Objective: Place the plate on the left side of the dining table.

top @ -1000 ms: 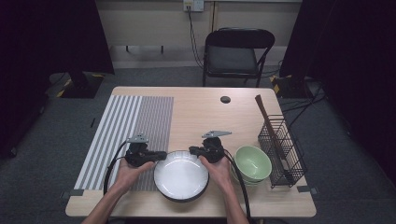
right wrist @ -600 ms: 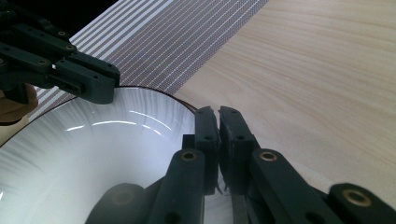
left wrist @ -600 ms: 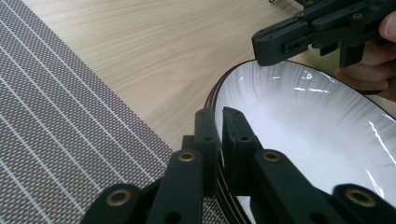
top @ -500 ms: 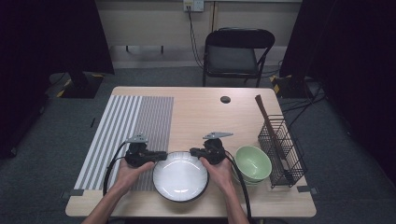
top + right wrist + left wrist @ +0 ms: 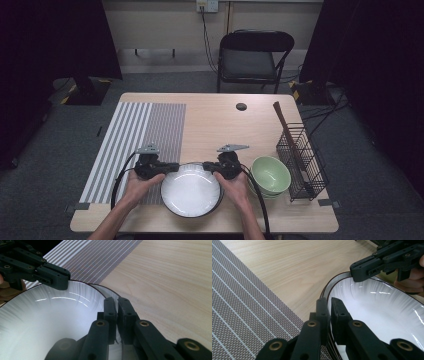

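i have the left gripper [image 5: 329, 312] and the right gripper [image 5: 117, 312] each closed tight on opposite rims of the wide white dark-rimmed ceramic bowl [image 5: 191, 190] at the near table edge, so grasping looks done, moving it remains.

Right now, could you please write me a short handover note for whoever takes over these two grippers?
Left gripper: shut on the left rim of the white bowl; its jaws have just been closing.
Right gripper: shut on the opposite rim of the same bowl.
Things: the white bowl is at the near edge of the table, partly over the striped mat. The green bowl stands to its right, beside the wire rack.
Done: both rims gripped.
Left: probably lifting the bowl with both hands and placing it; the destination is unclear.
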A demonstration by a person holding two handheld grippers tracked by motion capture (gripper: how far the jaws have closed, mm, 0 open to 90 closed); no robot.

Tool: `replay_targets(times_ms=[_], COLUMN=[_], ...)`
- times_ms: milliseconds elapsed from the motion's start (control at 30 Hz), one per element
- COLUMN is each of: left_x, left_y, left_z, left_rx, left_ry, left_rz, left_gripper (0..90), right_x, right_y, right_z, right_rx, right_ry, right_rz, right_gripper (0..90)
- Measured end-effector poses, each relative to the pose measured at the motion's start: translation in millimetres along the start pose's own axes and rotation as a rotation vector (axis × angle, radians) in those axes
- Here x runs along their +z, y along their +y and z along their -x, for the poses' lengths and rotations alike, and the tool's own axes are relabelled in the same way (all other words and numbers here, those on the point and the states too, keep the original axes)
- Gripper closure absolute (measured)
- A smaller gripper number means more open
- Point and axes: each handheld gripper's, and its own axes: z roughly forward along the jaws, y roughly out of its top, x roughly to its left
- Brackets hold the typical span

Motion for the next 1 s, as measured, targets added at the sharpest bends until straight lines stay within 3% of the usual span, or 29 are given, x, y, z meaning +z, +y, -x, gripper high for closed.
replay_targets(times_ms=[233,300,733,1000], left_x=[-0.7,-1.0,-9.6,-13.7], left_y=[-0.1,0.1,2.1,3.0], left_z=[-1.4,-1.6,-5.1,-5.7], left_rx=[-0.031,-0.037,-0.034,-0.038], left_ry=[-0.012,-0.015,0.000,0.014], left_rz=[-0.002,0.000,0.013,0.028], left_gripper=[86.2,86.3,86.8,87.1], right_x=[2.2,2.0,2.2,3.1], right_y=[-5.1,-6.5,-10.0,-14.4], right_z=[0.5,2.0,-0.2,1.6], right_rx=[0.002,0.024,0.011,0.025], right_ry=[0.011,0.022,0.012,0.041], right_rz=[0.001,0.010,-0.011,-0.004], right_gripper=[82.5,82.5,79.6,79.5])
